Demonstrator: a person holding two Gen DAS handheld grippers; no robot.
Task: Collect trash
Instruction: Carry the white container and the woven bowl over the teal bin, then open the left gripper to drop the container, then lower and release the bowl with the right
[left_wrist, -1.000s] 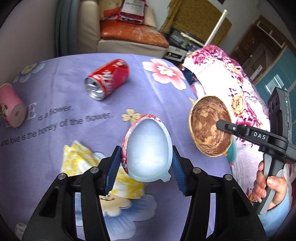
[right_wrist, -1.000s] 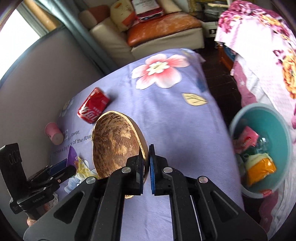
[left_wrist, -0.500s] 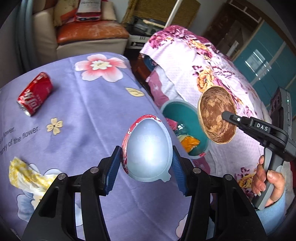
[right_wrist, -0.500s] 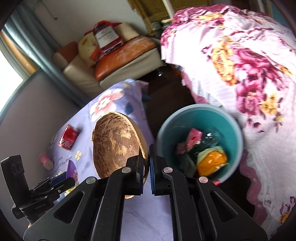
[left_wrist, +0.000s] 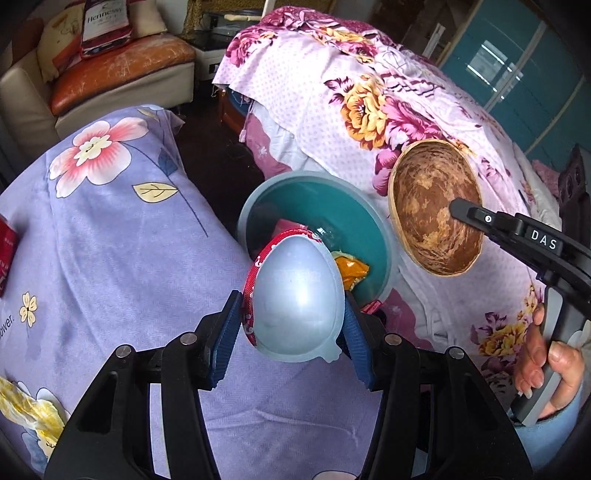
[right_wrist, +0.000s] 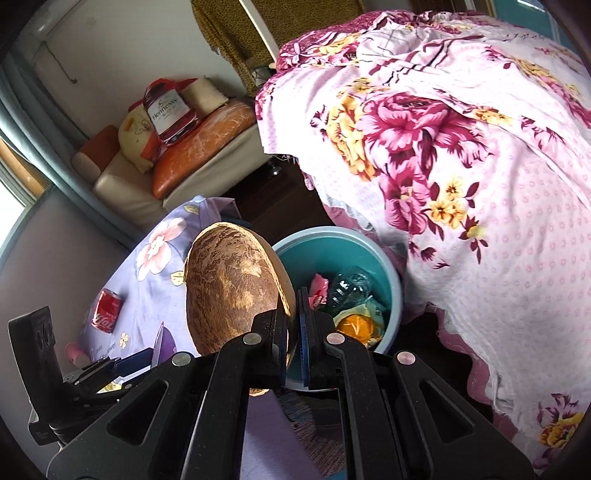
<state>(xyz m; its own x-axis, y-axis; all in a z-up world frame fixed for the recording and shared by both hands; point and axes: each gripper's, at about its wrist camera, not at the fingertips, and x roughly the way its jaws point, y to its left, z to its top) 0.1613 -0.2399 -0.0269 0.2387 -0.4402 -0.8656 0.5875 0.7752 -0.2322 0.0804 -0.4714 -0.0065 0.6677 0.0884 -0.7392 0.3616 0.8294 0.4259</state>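
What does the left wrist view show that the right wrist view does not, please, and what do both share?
Only the left wrist view shows the egg-shaped plastic cup clamped in the left claw, and the hand holding the right tool. Only the right wrist view shows the whole red can on the purple cloth. Both show the coconut shell pinched by the right claw and the teal bin holding trash.

Round teal plastic bin (right_wrist: 391, 288) on floor between lilac flowered table cloth (left_wrist: 110, 229) and pink floral bedspread (right_wrist: 461, 166); crumpled orange wrapper (right_wrist: 354, 325) inside bin.
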